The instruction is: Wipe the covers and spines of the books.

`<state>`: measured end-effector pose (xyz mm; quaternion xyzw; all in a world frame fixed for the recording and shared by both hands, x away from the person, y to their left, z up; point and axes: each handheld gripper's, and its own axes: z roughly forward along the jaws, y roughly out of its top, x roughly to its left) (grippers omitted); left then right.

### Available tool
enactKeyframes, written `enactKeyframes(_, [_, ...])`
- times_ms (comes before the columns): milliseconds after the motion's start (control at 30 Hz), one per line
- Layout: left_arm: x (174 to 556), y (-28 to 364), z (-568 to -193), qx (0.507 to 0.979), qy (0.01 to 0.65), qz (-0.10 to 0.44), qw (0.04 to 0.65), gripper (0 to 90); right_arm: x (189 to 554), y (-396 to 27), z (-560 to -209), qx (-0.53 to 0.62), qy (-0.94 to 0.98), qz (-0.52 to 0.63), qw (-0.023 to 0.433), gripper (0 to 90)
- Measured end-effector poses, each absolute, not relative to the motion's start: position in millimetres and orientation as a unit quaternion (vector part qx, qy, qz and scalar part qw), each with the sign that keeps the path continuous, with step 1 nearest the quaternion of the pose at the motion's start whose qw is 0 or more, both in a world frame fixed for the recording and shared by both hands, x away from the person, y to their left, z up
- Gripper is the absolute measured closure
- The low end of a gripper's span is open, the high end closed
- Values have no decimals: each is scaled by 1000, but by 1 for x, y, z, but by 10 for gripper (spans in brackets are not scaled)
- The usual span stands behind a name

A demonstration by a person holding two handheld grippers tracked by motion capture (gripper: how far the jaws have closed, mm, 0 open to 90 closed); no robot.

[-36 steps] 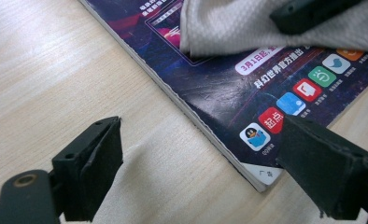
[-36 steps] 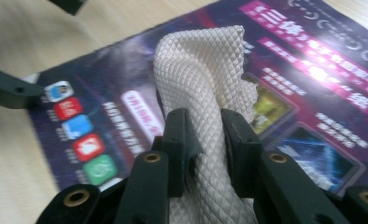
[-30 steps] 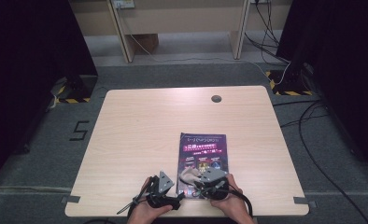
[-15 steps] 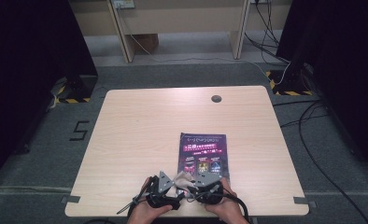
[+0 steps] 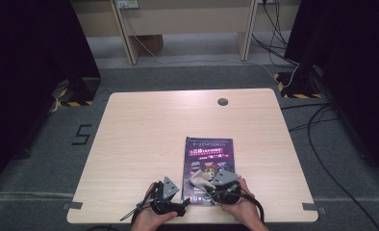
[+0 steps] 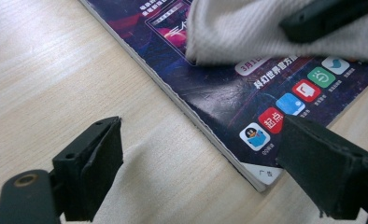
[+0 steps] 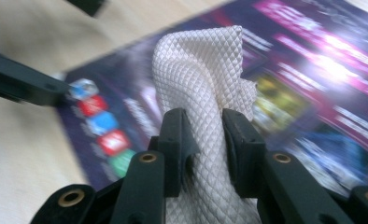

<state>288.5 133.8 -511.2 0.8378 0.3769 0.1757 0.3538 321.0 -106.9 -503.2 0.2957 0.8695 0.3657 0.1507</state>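
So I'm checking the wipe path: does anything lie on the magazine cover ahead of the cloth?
Nothing visible does. The right hand-held gripper pinches the cloth on the magazine, whose cover beyond is bare.

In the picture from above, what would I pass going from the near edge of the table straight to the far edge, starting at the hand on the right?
Right hand → right hand-held gripper pinching the white cloth → purple magazine → bare wooden table → round hole near the far edge.

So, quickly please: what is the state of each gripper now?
Left gripper: open, its jaws astride the magazine corner.
Right gripper: closed on the white cloth.
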Motion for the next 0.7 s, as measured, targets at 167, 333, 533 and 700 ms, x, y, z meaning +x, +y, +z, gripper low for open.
enactKeyframes(167, [289,134,-511,838,377,176,354,135,327,-132,-503,328,858,361,160,706])
enactKeyframes(333, [289,134,-511,838,378,175,353,135,330,-147,-502,346,852,352,173,706])
enactKeyframes(533, [289,134,-511,838,378,174,353,135,336,-159,-500,367,846,339,188,714])
enactKeyframes(700, [289,134,-511,838,377,173,354,135,345,-166,-497,377,844,324,202,743])
